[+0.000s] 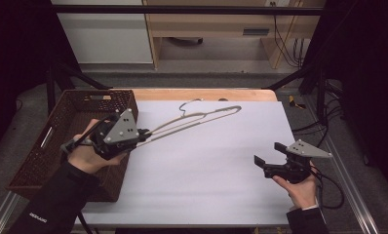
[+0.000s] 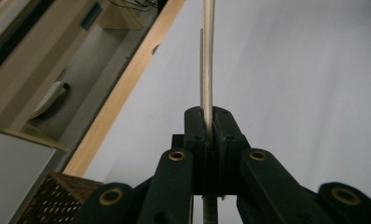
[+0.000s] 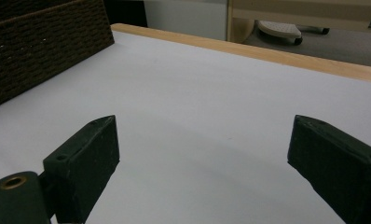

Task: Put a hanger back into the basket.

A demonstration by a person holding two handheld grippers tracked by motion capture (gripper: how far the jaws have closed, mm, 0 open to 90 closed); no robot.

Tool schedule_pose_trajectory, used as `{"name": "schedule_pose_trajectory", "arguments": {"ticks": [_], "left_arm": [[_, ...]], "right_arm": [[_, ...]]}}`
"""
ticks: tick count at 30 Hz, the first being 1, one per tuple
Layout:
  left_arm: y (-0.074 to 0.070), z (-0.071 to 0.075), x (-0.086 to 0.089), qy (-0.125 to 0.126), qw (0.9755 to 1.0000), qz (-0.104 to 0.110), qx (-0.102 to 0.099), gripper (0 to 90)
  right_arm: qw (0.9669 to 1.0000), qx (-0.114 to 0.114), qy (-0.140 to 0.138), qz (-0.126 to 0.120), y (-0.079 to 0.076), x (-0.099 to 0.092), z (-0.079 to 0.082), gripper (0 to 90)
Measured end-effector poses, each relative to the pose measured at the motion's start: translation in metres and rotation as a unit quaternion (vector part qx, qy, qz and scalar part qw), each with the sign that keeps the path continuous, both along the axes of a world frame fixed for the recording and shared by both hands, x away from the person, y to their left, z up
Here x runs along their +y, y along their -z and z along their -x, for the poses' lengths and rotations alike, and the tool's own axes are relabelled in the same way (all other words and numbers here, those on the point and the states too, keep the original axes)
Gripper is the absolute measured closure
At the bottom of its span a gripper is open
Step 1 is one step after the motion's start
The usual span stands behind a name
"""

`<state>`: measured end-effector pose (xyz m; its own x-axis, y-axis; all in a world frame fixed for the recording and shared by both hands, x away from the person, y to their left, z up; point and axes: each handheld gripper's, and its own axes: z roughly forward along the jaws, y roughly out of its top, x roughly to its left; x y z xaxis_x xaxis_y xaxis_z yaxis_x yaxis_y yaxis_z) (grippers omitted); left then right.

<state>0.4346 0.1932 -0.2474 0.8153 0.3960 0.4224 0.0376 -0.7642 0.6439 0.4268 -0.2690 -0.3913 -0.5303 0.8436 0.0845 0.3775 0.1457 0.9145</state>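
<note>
- The brown woven basket [image 1: 60, 141] is sitting at the table's 9 o'clock edge, just beside the left hand.
- The left gripper [image 1: 142, 132] is squeezing tight on one end of the thin clothes hanger [image 1: 197, 118].
- In the left gripper view, the hanger's bar [image 2: 207, 70] is running straight out from the pinched jaws toward 12 o'clock.
- The hanger is hanging over the white table cover [image 1: 206, 165]. Its long side is pointing from the left gripper toward 2 o'clock, and its hook is near the far edge.
- The right gripper [image 1: 270, 156] is waiting with its jaws wide apart and nothing in them.
- The hanger is lying at 10 o'clock from the right gripper, well apart. The left hand is much nearer.
</note>
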Motion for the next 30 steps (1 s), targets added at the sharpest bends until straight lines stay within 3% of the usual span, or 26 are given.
{"name": "schedule_pose_trajectory", "arguments": {"ticks": [6,12,13,18,30], "left_arm": [[-0.009,-0.009,0.032,-0.038,0.9990,0.022,-0.005,85.8],[-0.018,-0.012,0.062,-0.076,0.9962,0.040,-0.013,85.8],[-0.019,-0.012,0.067,-0.085,0.9949,0.052,-0.015,85.8],[-0.026,-0.012,0.091,-0.109,0.9914,0.069,-0.025,85.7],[-0.026,-0.009,0.147,-0.165,0.9820,0.080,-0.046,85.8]], "right_arm": [[1.0000,-0.003,-0.005,0.006,0.001,0.002,0.003,7.1],[0.9997,-0.006,-0.017,0.015,0.003,0.006,0.004,5.8],[0.9997,-0.006,-0.017,0.016,0.004,0.006,0.004,5.8],[0.9997,-0.005,-0.020,0.016,0.004,0.007,0.004,6.1],[0.9994,-0.003,-0.026,0.021,0.004,0.009,0.004,6.2]]}}
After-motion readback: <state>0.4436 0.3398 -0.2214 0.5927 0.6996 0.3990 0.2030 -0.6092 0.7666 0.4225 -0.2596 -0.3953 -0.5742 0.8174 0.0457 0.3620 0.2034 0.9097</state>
